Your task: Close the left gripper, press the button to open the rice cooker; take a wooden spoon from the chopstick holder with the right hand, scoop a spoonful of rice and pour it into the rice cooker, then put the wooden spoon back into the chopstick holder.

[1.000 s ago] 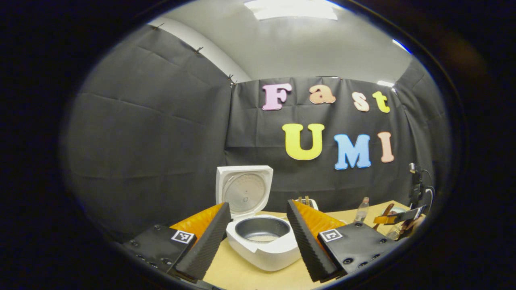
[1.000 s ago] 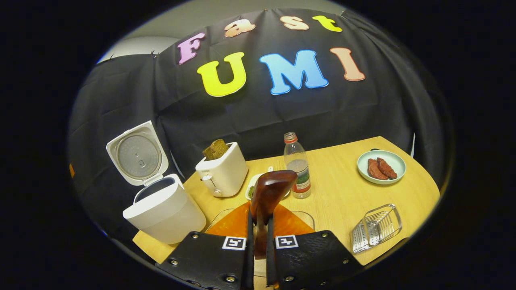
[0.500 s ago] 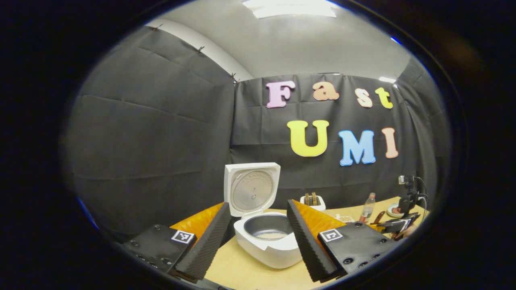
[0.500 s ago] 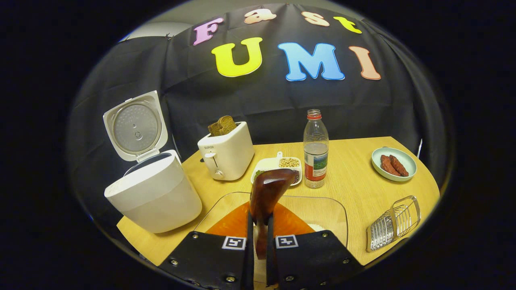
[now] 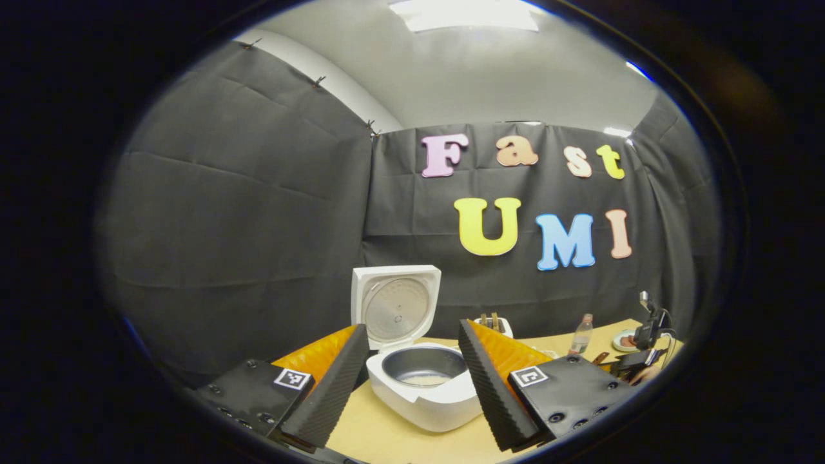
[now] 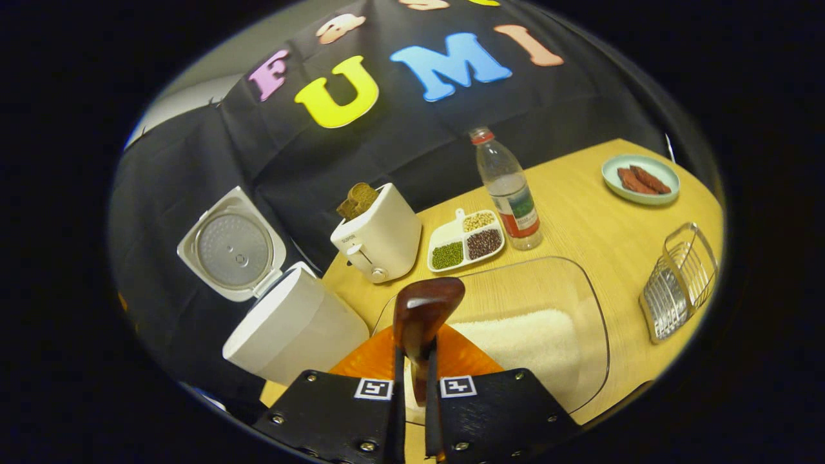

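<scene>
The white rice cooker (image 5: 422, 393) stands open, lid (image 5: 394, 303) upright, grey inner pot with a little rice at the bottom. My left gripper (image 5: 412, 328) hovers open just in front of it, one finger on each side of the pot. My right gripper (image 6: 414, 364) is shut on the handle of the dark wooden spoon (image 6: 425, 308), whose bowl points up and forward above the clear tray of rice (image 6: 525, 338). The cooker (image 6: 293, 328) sits to the left of that tray. The wire chopstick holder (image 6: 680, 280) lies on the right.
A white toaster (image 6: 380, 235) with bread, a divided dish of beans (image 6: 465, 240), a water bottle (image 6: 509, 190) and a green plate of meat (image 6: 640, 179) stand across the back of the wooden table (image 6: 599, 232). The right gripper and the hand holding it (image 5: 635, 364) are at the far right.
My right gripper has tipped downward and rolled, so the rice tray now lies directly under the spoon. The left gripper stays open and has shifted only slightly in front of the cooker.
</scene>
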